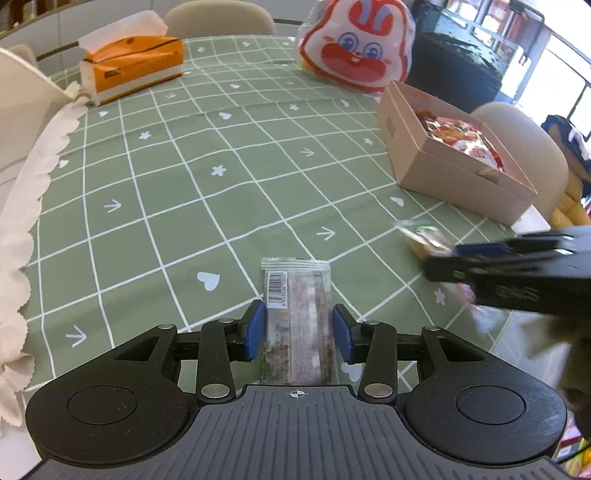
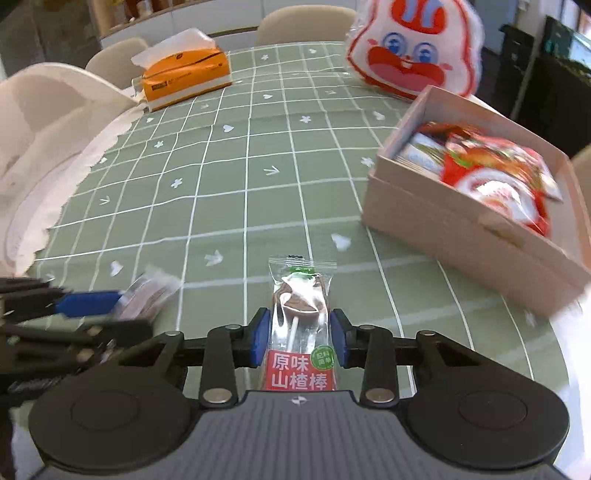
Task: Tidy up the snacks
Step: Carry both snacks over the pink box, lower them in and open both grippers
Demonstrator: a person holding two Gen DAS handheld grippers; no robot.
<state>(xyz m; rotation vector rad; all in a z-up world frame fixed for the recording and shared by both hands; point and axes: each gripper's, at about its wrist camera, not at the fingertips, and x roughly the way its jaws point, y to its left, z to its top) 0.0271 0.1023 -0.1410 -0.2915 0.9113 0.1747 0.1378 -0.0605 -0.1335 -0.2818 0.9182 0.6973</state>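
Note:
My left gripper [image 1: 298, 330] is shut on a clear snack bar packet [image 1: 297, 317] with a barcode, held over the green checked tablecloth [image 1: 221, 177]. My right gripper [image 2: 300, 334] is shut on a clear hawthorn lollipop packet [image 2: 301, 325] with a red label. Each gripper shows blurred in the other's view, the right one [image 1: 439, 254] at the right edge, the left one [image 2: 122, 299] at the left edge. A pink cardboard box [image 2: 461, 236] holding several red snack packets [image 2: 495, 173] stands at the right; it also shows in the left wrist view [image 1: 443, 173].
An orange tissue box [image 1: 133, 64] sits at the far left of the table. A white and red rabbit-face bag [image 1: 358, 40] stands behind the pink box. Beige chairs [image 1: 219, 18] ring the table. A white scalloped cloth edge [image 1: 22, 229] hangs at the left.

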